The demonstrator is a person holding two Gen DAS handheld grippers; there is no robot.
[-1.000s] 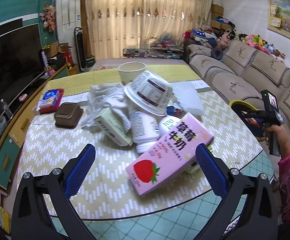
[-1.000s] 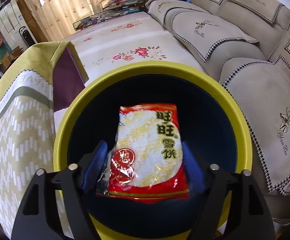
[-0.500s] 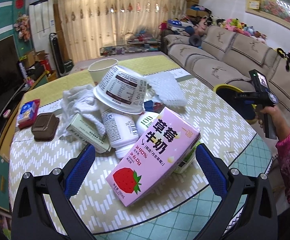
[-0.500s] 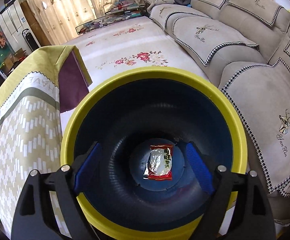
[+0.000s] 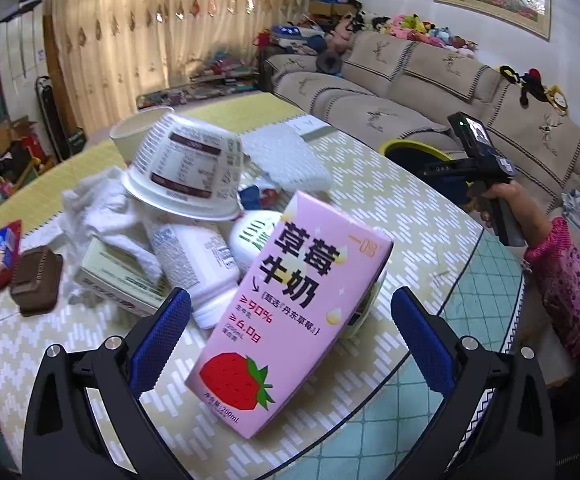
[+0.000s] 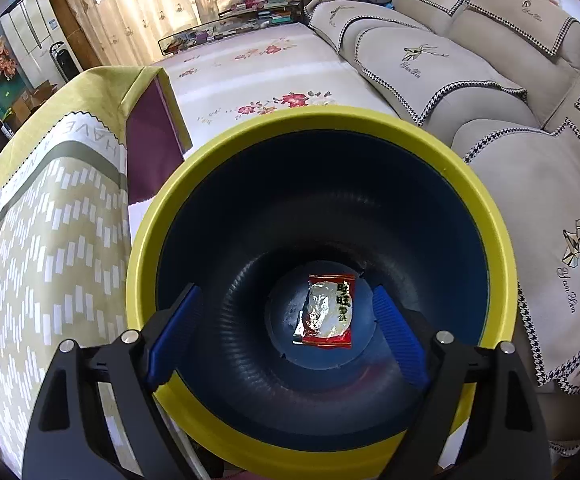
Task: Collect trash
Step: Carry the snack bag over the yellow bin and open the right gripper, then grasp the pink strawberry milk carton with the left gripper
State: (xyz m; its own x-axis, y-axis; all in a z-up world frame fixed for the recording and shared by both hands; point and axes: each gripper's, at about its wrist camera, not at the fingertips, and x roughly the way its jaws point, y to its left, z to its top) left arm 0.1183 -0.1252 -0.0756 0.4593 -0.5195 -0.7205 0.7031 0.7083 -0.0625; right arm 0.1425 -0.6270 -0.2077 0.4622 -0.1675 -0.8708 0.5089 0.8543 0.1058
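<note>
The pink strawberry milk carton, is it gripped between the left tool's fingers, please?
No, the pink strawberry milk carton leans on the trash pile, and the open left tool is clear of it.

The pink milk carton (image 5: 290,312) reads 草莓牛奶, 90%, 6.0g and 200mL.

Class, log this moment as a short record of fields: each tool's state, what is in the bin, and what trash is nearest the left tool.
left tool: open, pink milk carton between its fingers, not gripped
right tool: open, empty, over the bin
bin contents: one red snack packet on the bottom
table pile: white tub, bottle, tissue
</note>
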